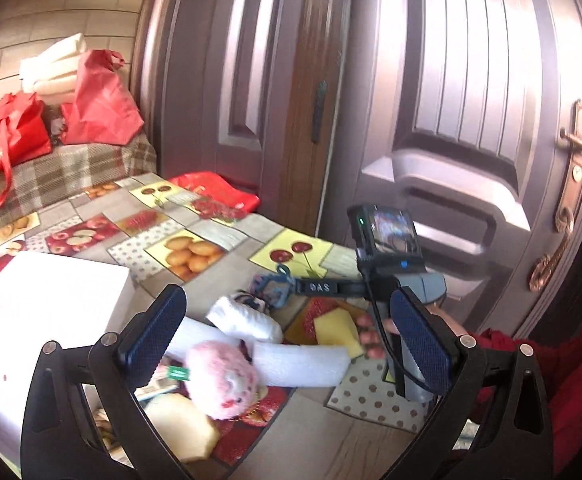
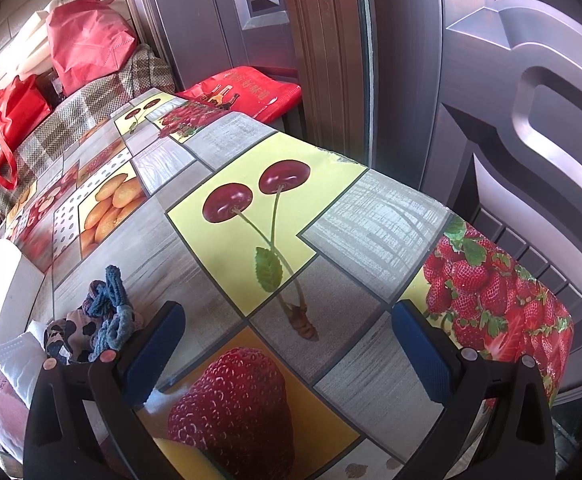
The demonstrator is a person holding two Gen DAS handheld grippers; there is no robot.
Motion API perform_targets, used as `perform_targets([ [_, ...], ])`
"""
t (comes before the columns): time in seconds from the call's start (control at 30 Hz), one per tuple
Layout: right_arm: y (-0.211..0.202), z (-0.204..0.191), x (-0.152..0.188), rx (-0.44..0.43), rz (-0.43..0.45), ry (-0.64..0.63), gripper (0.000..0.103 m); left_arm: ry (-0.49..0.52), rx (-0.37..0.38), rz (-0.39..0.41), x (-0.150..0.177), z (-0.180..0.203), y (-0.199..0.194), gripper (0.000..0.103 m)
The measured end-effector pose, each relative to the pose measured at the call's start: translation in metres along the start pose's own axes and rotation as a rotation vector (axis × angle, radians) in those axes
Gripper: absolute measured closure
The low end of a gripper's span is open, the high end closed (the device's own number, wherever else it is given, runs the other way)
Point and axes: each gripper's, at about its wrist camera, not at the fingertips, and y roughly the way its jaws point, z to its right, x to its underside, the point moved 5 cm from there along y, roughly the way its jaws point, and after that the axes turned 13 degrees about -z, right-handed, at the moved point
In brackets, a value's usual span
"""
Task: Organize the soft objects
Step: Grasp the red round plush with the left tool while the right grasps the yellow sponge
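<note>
Lying loose in a heap at the near left of the desk (image 2: 371, 208), beside the white box (image 1: 51, 312): pink plush toy (image 1: 221, 380) with a tag, white foam sheet (image 1: 301, 364) touching it, rolled white padded piece (image 1: 245, 320) just behind, yellow sponge (image 1: 337, 330) to the right, pale yellow foam block (image 1: 183, 426) nearest, and a tangle of blue and patterned hair ties (image 2: 103, 320) at the far edge of the heap. Looking unsorted, nothing visibly grouped or stowed, so judging the organizing as barely begun and nearly all left to do. Looking light, squashy and easy to deform. Hovering spread wide and empty over the heap, the left gripper (image 1: 287, 356). Hanging likewise spread and empty over bare fruit-print cloth to the right of the heap, the right gripper (image 2: 291, 356). Sitting farther off, red bags (image 1: 103, 100) on a plaid cover, with a door (image 1: 471, 120) behind.
</note>
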Motion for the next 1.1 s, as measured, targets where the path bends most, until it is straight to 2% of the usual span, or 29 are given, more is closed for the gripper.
perform_targets([
  [0.1, 0.000, 0.000, 0.000, 0.000, 0.000, 0.000, 0.000, -0.121, -0.040, 0.093, -0.003, -0.045, -0.041, 0.000],
  [0.23, 0.000, 0.001, 0.000, -0.003, 0.002, 0.000, 0.000, -0.242, -0.155, 0.169, 0.022, -0.102, -0.082, 0.000],
  [0.27, 0.000, 0.001, 0.000, -0.010, 0.004, 0.004, 0.000, -0.263, -0.174, 0.149, 0.032, -0.111, -0.085, 0.000],
  [0.33, -0.004, 0.003, 0.000, -0.044, 0.022, 0.016, 0.000, -0.288, -0.169, 0.049, 0.051, -0.120, -0.080, 0.000],
  [0.4, -0.011, 0.006, 0.000, -0.134, 0.057, 0.027, 0.000, -0.282, -0.155, -0.055, 0.072, -0.115, -0.069, 0.000],
  [0.47, -0.027, 0.006, 0.001, -0.266, 0.142, 0.012, 0.000, -0.247, -0.139, -0.141, 0.091, -0.102, -0.056, 0.000],
  [0.53, -0.057, 0.000, 0.006, -0.379, 0.285, -0.093, 0.000, -0.207, -0.126, -0.218, 0.109, -0.085, -0.043, 0.000],
  [0.57, -0.074, -0.005, 0.010, -0.389, 0.358, -0.175, 0.000, -0.184, -0.115, -0.246, 0.116, -0.076, -0.039, 0.000],
  [0.63, -0.102, -0.017, 0.021, -0.309, 0.476, -0.366, 0.000, -0.145, -0.091, -0.284, 0.127, -0.060, -0.032, 0.000],
  [0.67, -0.109, -0.024, 0.027, -0.269, 0.497, -0.459, 0.000, -0.131, -0.082, -0.299, 0.131, -0.055, -0.028, 0.000],
  [0.73, -0.112, -0.035, 0.043, -0.240, 0.454, -0.641, 0.000, -0.122, -0.072, -0.328, 0.137, -0.049, -0.023, 0.000],
  [0.87, -0.088, -0.036, 0.076, -0.249, 0.250, -0.890, 0.000, -0.153, -0.073, -0.377, 0.143, -0.054, -0.014, 0.001],
  [0.97, -0.067, -0.027, 0.094, -0.227, 0.153, -0.949, 0.000, -0.182, -0.062, -0.392, 0.144, -0.059, -0.010, 0.001],
  [1.1, -0.050, -0.021, 0.097, -0.225, 0.107, -0.928, 0.000, -0.163, -0.056, -0.418, 0.142, -0.055, -0.002, 0.001],
])
